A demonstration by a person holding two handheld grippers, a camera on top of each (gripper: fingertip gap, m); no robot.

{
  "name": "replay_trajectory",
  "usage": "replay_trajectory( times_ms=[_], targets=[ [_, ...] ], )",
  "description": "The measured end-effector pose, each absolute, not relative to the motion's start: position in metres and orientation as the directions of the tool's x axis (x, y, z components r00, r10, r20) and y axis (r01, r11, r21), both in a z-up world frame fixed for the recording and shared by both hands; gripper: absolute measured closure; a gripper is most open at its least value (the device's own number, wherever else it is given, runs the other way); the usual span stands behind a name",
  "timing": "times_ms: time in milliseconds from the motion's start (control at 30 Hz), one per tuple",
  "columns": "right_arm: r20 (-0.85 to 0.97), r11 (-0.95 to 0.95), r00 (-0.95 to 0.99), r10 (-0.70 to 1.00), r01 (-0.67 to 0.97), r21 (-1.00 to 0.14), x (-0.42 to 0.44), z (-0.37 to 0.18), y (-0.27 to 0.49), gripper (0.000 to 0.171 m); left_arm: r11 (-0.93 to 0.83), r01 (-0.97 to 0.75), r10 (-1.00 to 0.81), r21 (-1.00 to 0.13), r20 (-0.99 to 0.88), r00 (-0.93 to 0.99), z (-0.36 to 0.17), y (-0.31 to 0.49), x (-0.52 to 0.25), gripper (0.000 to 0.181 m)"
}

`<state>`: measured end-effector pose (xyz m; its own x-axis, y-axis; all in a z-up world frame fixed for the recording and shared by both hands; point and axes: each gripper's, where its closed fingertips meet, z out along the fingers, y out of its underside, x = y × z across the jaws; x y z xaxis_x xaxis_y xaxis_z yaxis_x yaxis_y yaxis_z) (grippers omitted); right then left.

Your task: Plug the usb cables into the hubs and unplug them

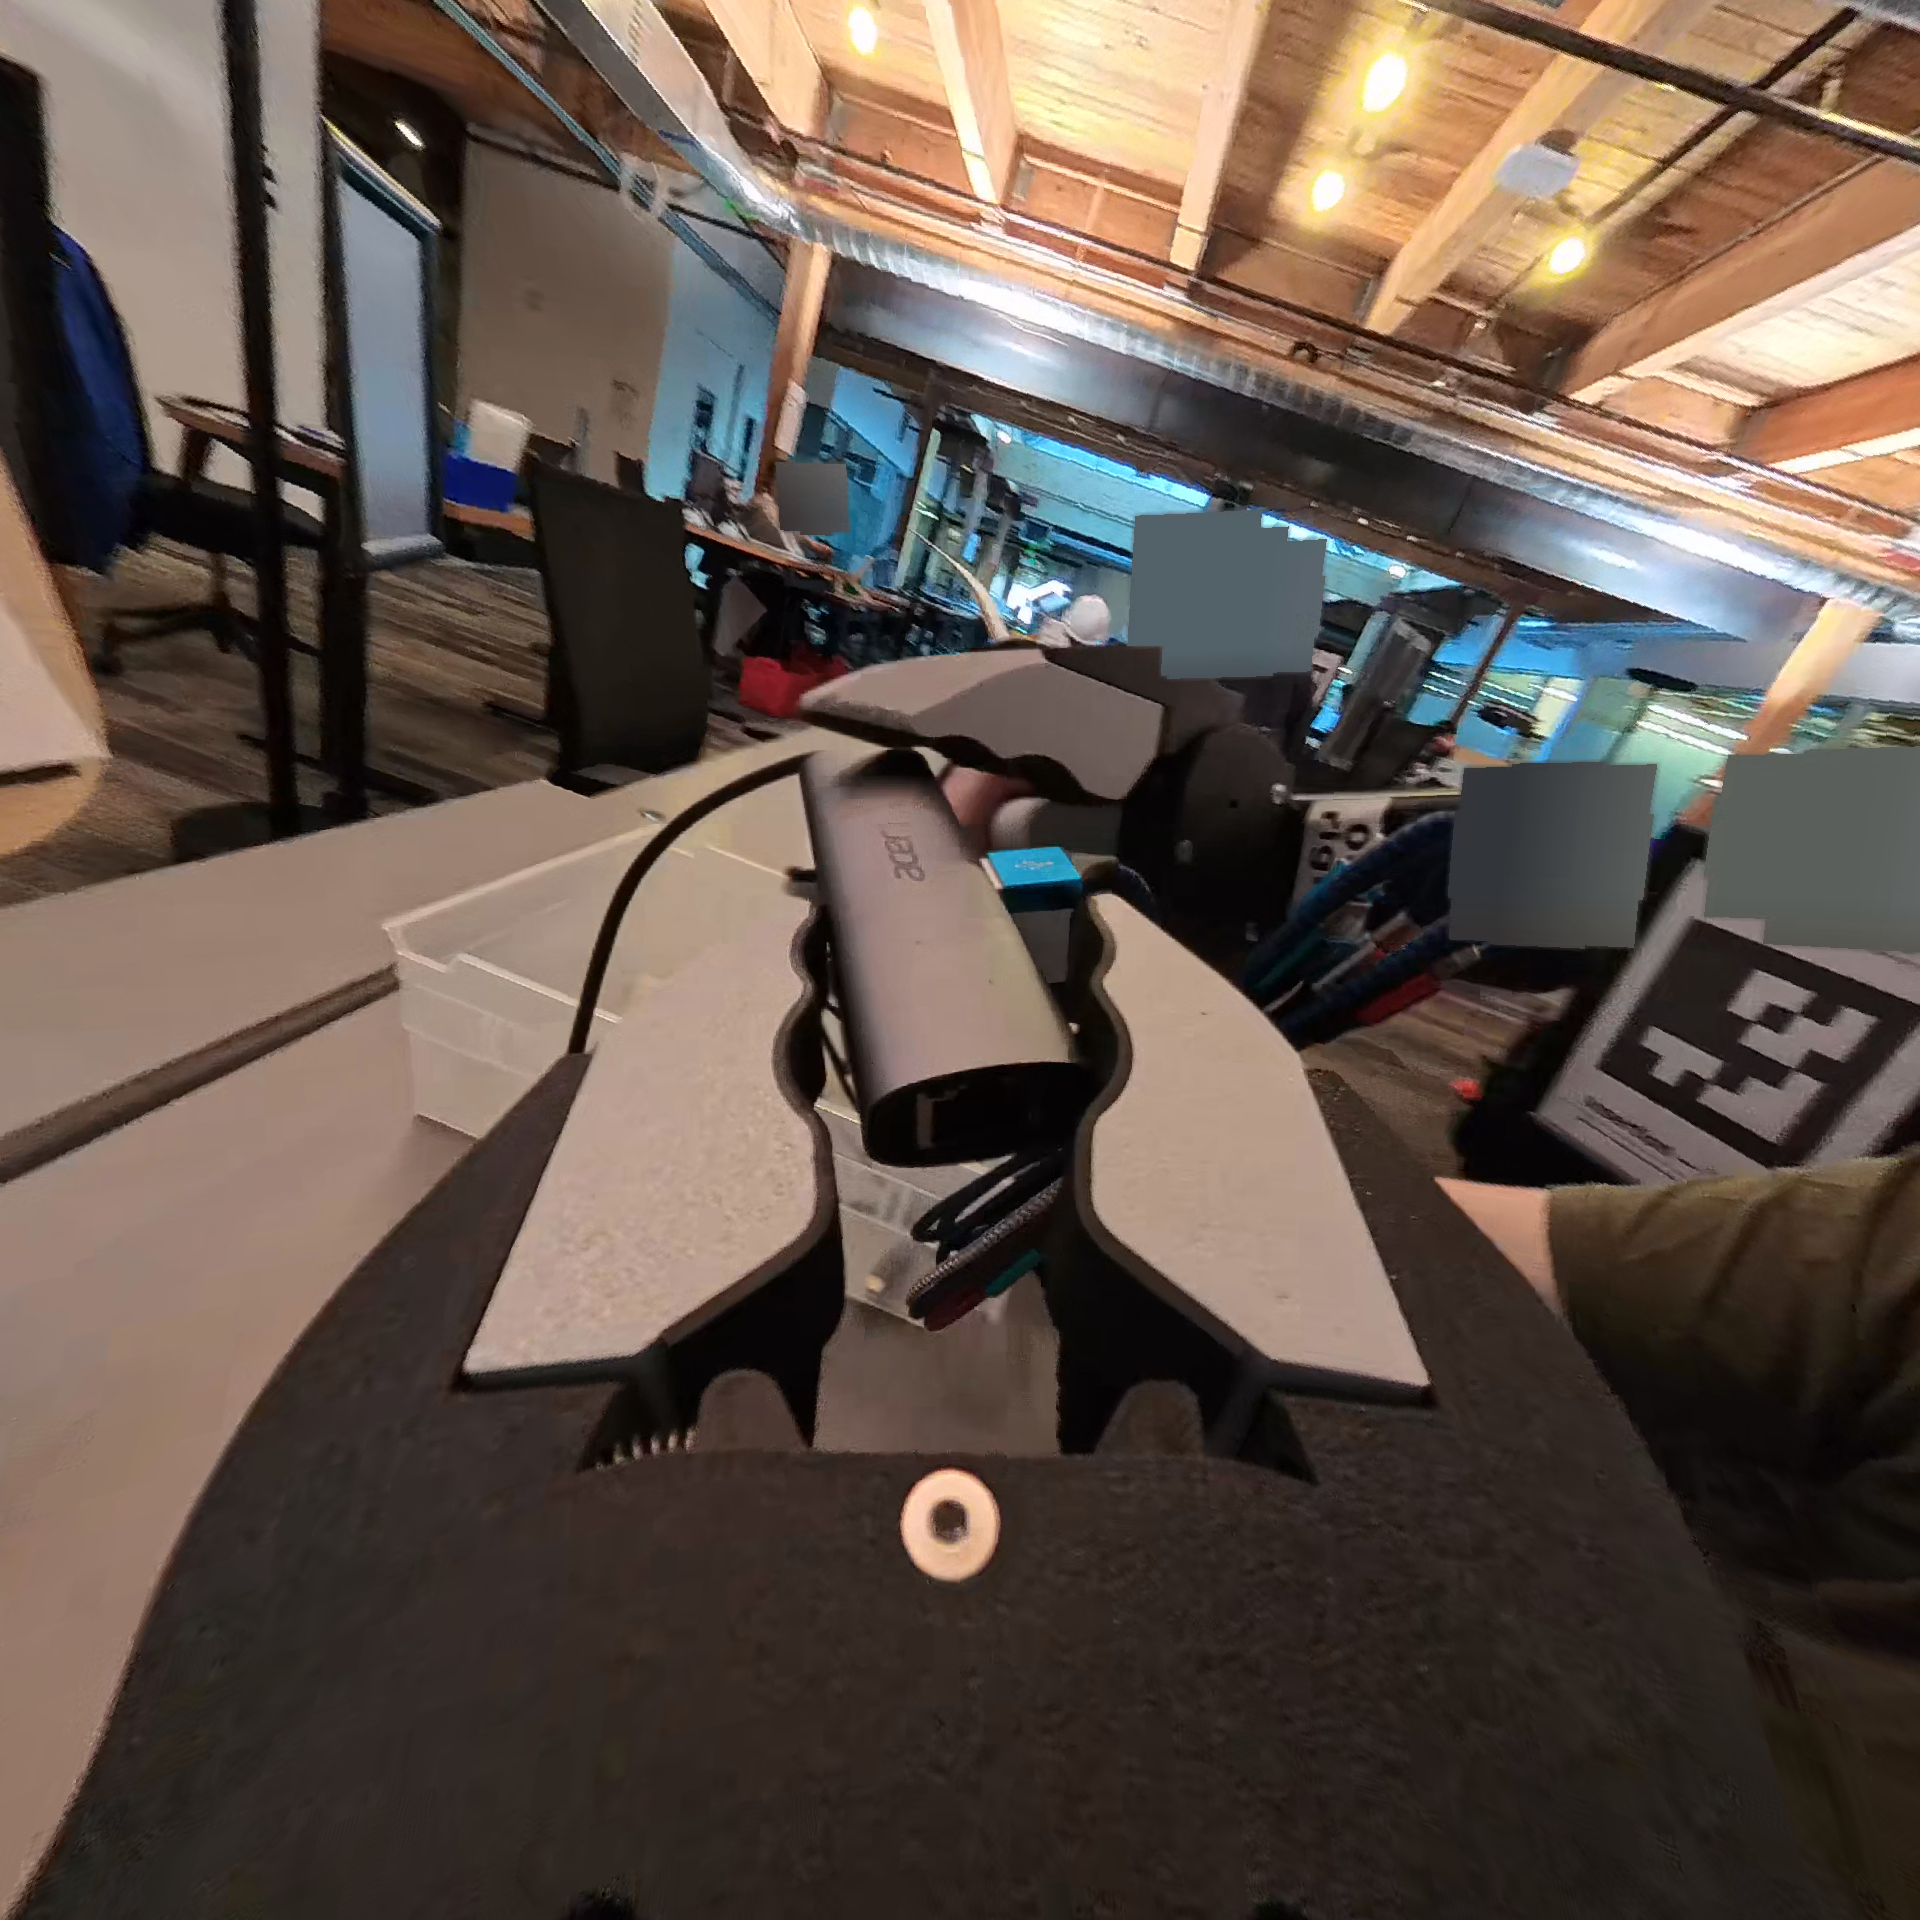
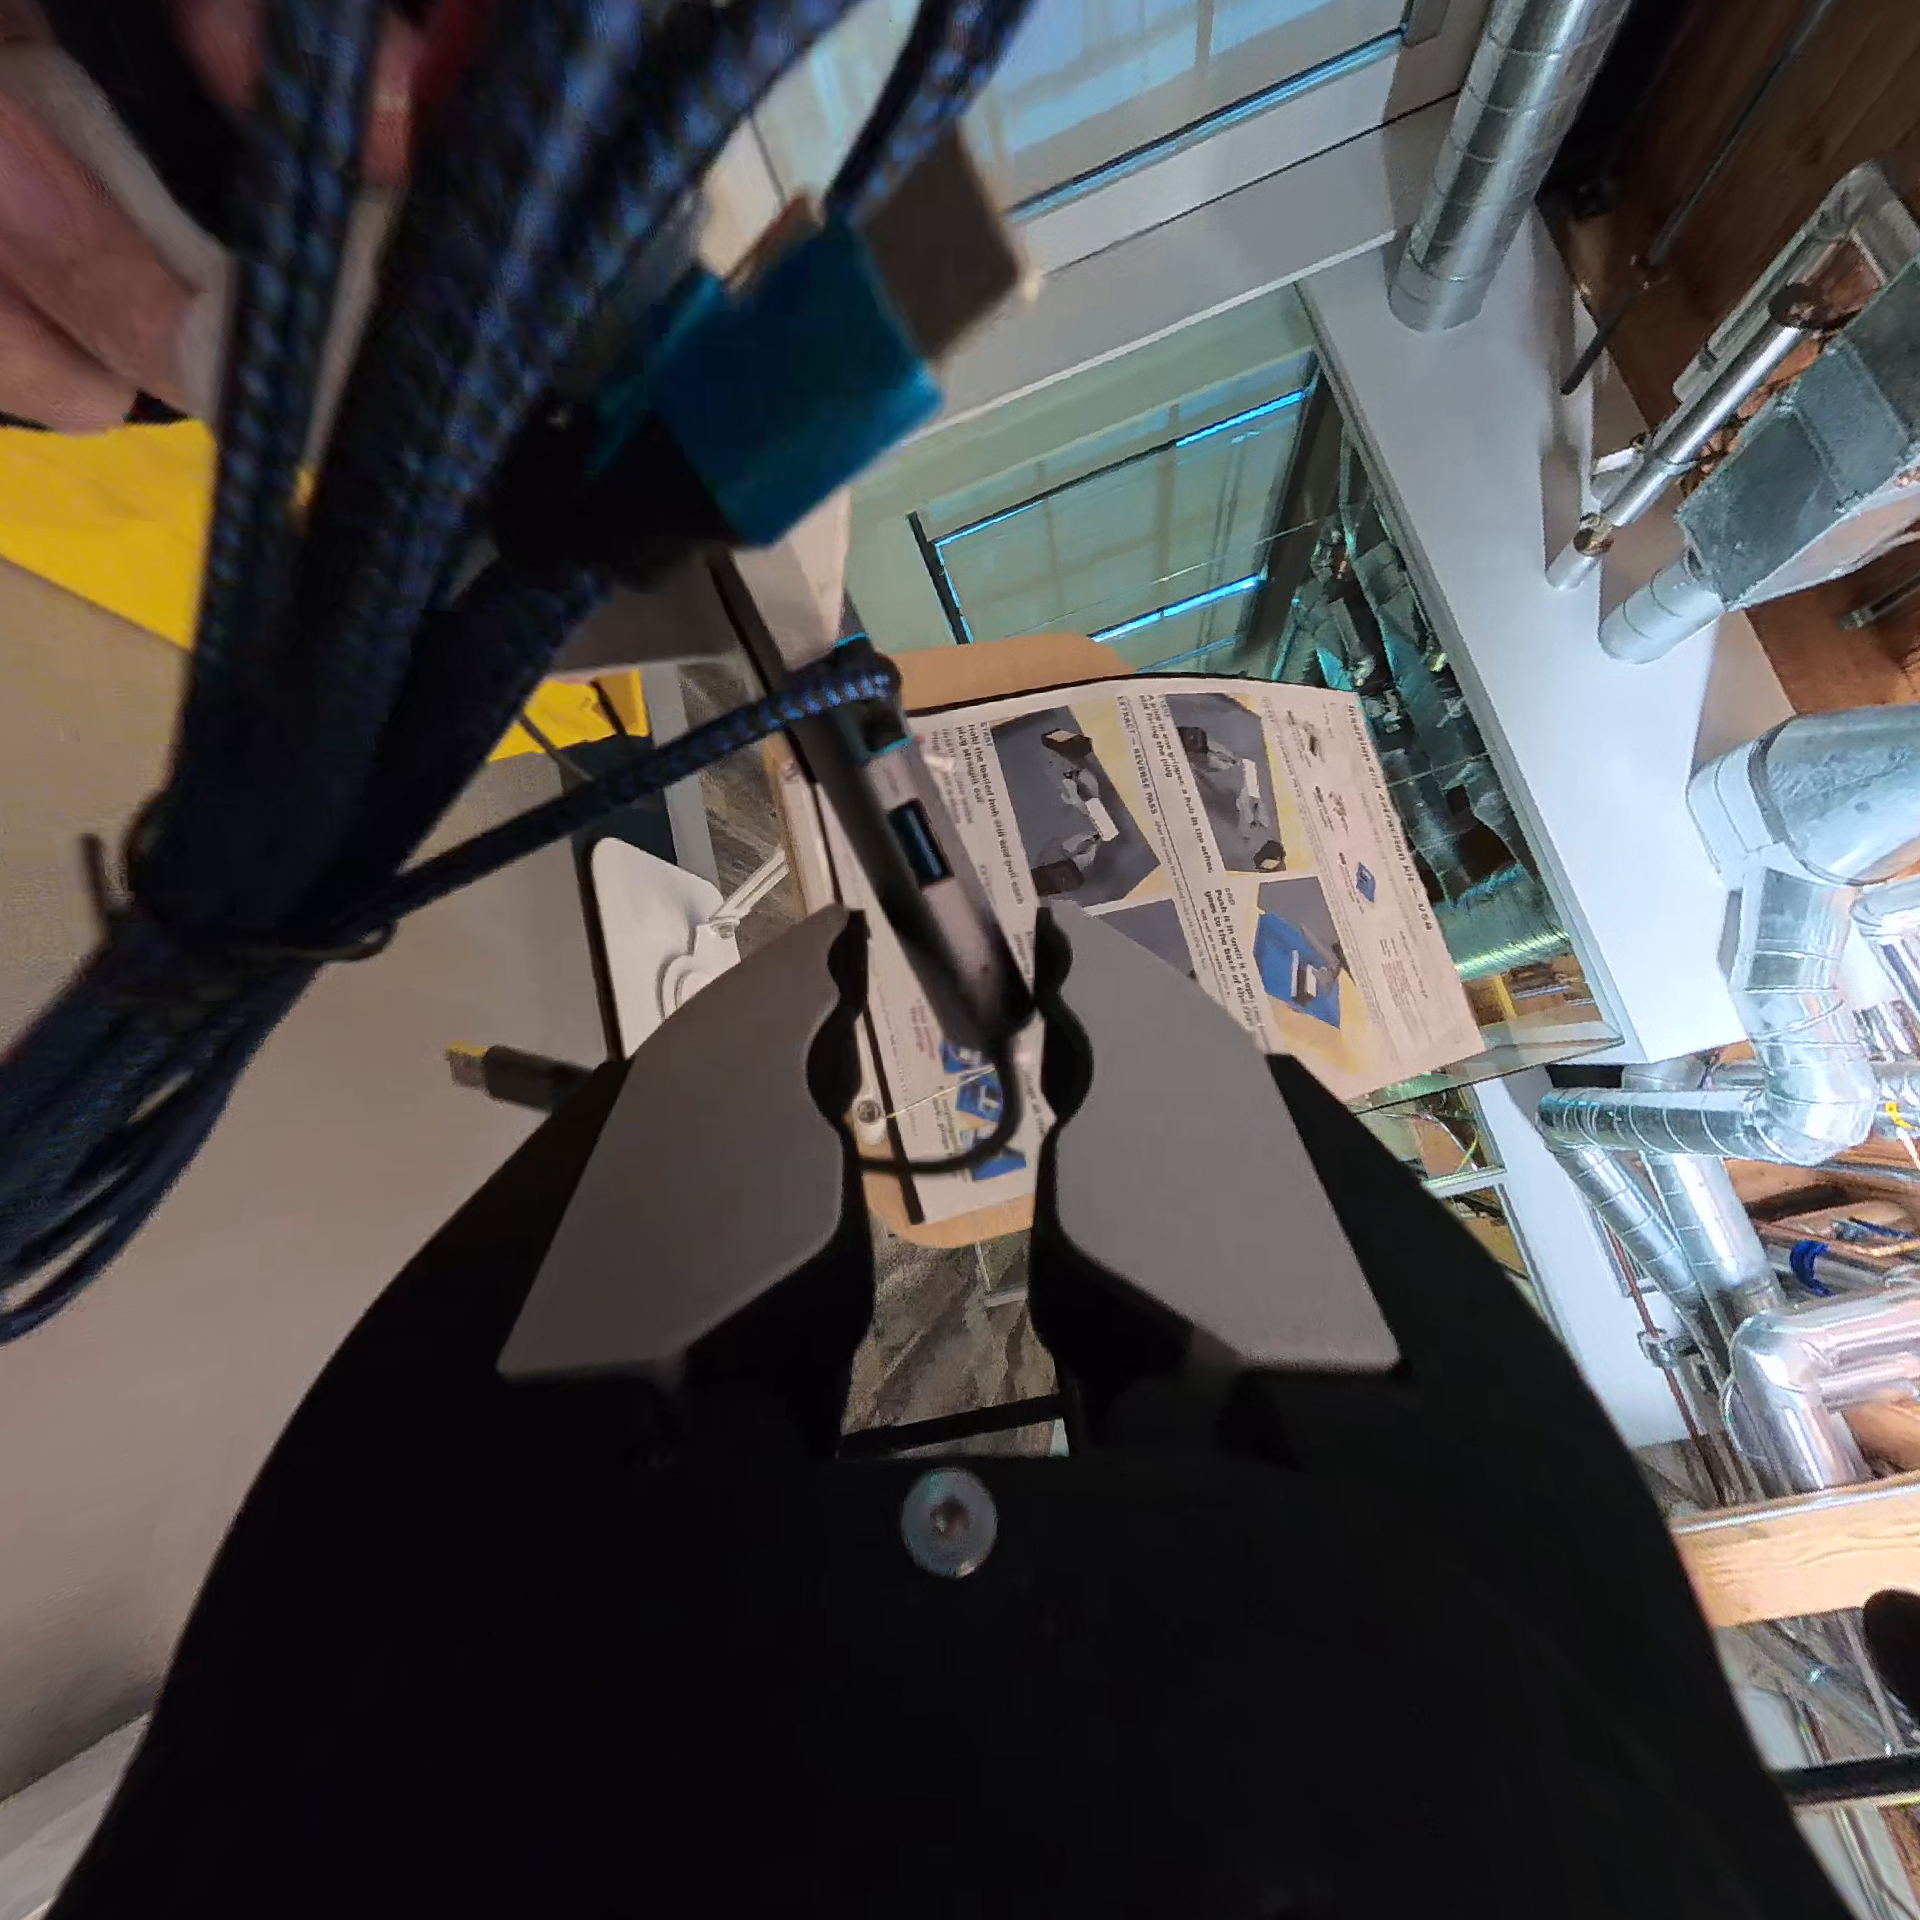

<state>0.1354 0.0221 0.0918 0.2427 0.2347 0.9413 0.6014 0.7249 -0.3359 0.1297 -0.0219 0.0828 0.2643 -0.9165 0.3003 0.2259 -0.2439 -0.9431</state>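
Left wrist view: left gripper (image 1: 951,997) closed on a dark grey hub (image 1: 935,966), gripped across its width and raised above a clear bin (image 1: 499,977) on the grey desk (image 1: 208,1195). Hub's black lead (image 1: 623,914) arcing leftward from the far end. Blue plug (image 1: 1029,871) seated in the hub's right side. Right gripper (image 1: 987,717) visible beyond the far end of the hub, seen edge-on, so its opening cannot be told here. Loose cables (image 1: 987,1247) lying in the bin below the hub. Marker board (image 1: 1756,1049) at right.

Right wrist view only: right gripper (image 2: 940,966) closed to a narrow gap around the thin end of the same hub (image 2: 925,862), an empty blue port facing the camera. Braided cable (image 2: 623,769) entering the hub's far end. Close to the lens and blurred, a bundle of blue braided cables (image 2: 343,520) with a blue plug (image 2: 800,405). Printed sheet (image 2: 1195,862) on a board behind the hub.
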Motion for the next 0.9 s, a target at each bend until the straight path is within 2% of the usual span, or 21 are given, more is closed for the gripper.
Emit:
replay_trajectory(
  times_ms=[100,167,300,400,500,700,900],
  targets=[
    [0.915,0.709,0.309,0.259,0.583,-0.397,0.14,0.104,0.021,0.144,-0.157,0.27,-0.898,-0.95,0.252,0.362,0.092,-0.012,0.116,0.137],
    [0.854,0.652,0.394,0.34,0.555,-0.516,0.145,0.113,0.025,0.145,-0.076,0.278,-0.876,-0.958,0.197,0.44,0.098,-0.007,0.106,0.137],
    [0.542,0.416,0.507,0.671,0.348,-0.84,0.143,0.122,0.018,0.145,0.088,0.214,-0.803,-0.973,0.058,0.593,0.105,-0.002,0.093,0.137],
    [0.301,0.204,0.472,0.829,0.246,-0.947,0.133,0.12,0.003,0.144,0.182,0.134,-0.725,-0.974,-0.041,0.688,0.104,0.002,0.089,0.137],
    [0.208,0.114,0.475,0.855,0.22,-0.969,0.129,0.12,-0.006,0.144,0.234,0.062,-0.657,-0.97,-0.111,0.745,0.099,0.004,0.09,0.137],
    [0.234,0.106,0.456,0.859,0.29,-0.951,0.126,0.112,-0.013,0.145,0.31,-0.063,-0.569,-0.949,-0.238,0.787,0.087,0.005,0.1,0.137],
    [0.41,0.252,0.326,0.852,0.432,-0.866,0.126,0.096,-0.016,0.142,0.335,-0.08,-0.556,-0.939,-0.266,0.787,0.087,-0.001,0.106,0.137]
  ],
)
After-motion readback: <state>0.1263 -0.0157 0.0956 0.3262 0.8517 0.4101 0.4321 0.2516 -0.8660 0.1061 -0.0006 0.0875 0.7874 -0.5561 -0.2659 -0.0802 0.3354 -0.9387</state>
